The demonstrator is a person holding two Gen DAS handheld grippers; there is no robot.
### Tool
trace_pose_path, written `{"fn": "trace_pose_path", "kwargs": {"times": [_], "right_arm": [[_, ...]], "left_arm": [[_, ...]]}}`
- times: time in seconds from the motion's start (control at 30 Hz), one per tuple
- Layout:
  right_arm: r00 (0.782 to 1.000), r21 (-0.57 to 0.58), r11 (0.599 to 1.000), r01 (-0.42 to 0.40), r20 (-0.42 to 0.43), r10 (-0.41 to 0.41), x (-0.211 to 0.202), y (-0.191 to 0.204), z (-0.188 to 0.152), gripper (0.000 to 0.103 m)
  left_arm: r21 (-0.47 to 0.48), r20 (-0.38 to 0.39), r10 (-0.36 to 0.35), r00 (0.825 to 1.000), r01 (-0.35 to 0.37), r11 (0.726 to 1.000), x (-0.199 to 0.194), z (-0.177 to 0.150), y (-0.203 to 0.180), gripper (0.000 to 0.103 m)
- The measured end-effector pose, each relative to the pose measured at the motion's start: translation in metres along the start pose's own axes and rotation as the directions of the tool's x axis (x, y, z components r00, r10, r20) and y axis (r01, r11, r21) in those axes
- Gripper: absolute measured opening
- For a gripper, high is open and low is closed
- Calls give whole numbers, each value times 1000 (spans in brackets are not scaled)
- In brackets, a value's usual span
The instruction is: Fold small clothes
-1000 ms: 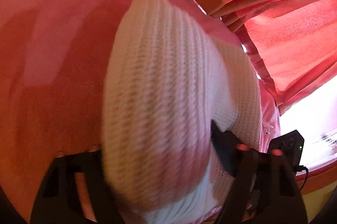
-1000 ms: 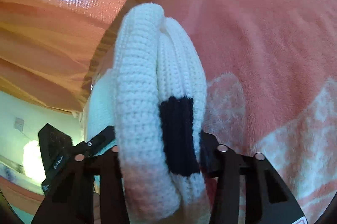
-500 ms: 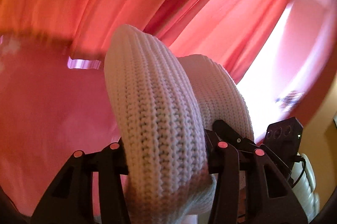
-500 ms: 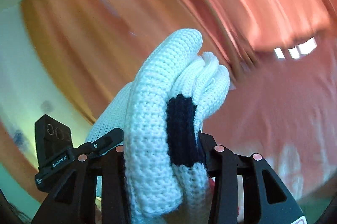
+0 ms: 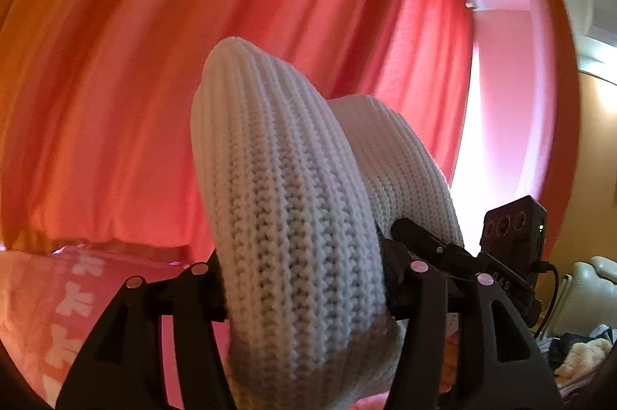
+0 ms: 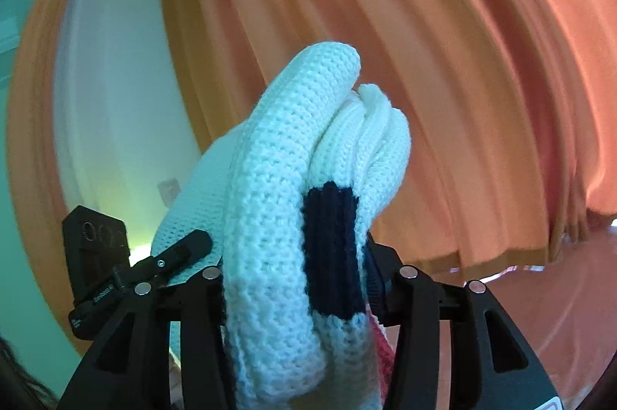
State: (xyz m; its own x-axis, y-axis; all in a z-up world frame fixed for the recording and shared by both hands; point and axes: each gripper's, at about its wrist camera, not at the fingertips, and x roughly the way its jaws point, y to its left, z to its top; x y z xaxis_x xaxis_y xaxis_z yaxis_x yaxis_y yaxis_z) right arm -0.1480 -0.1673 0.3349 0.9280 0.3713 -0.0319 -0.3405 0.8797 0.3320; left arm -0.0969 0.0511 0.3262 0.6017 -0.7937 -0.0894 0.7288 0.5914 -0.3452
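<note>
Holding a white knitted garment (image 5: pixel 293 217) aloft in front of the red curtains (image 5: pixel 154 63), clear of the patterned bedspread (image 5: pixel 58 313) below. Left gripper (image 5: pixel 304 279): jaws, having just eased wider, pinch a thick rolled fold. Right gripper (image 6: pixel 297 279): jaws likewise just widened, pinching a bunched edge bearing a navy stripe (image 6: pixel 331 248). The chunky knit appears soft, limp, stretchy and fairly light; grasp is judged best at edges or corners, where bunched layers give the pads purchase.
</note>
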Motion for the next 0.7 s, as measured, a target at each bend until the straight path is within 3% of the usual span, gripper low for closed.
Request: {"fn": "trace_pose_path", "kwargs": {"times": [0.1,0.2,0.23,0.3,0.33,0.37,0.43,0.5,0.53,0.57,0.7], "right_arm": [[992,51,998,42,-118,-35,66,-38,-42,53],[963,100,988,116,-253,-88,132,-90,-110,60],[943,107,980,168,-308,-128,149,-112,-138,60],[855,121,937,327,-461,-239,175,-162,-201,58],[814,124,916,383,-513,-271,181,-178,-221,52],[794,142,897,418,-537,-285,175,-191,-237,51],[815,189,892,410,-516,-265,154,-196,-245,51],[829,204,891,405,-493,-264,148,-195,-240,54],[836,216,893,394,-488,-251,147,-191,-236,63],[844,237,895,378,-484,-229,147,-188,-233,74],[839,298,894,335,-525,-140,178,-180,-237,79]], "left_arm": [[-62,-65,68,996,-72,995,26,-30,52,56],[-138,-180,180,967,-206,969,69,-93,131,61],[-159,-246,238,940,-281,946,86,-126,162,65],[-162,-393,364,845,-453,877,110,-177,206,63],[-171,-489,402,774,-537,826,118,-210,233,57],[-181,-515,409,753,-562,807,118,-221,242,57],[-218,-487,433,758,-586,780,100,-227,248,59],[-276,-439,405,802,-550,789,88,-215,242,69],[-301,-403,400,823,-532,792,83,-210,241,78],[-310,-375,418,827,-537,785,81,-205,240,82],[-282,-451,415,790,-568,773,91,-219,244,85]]}}
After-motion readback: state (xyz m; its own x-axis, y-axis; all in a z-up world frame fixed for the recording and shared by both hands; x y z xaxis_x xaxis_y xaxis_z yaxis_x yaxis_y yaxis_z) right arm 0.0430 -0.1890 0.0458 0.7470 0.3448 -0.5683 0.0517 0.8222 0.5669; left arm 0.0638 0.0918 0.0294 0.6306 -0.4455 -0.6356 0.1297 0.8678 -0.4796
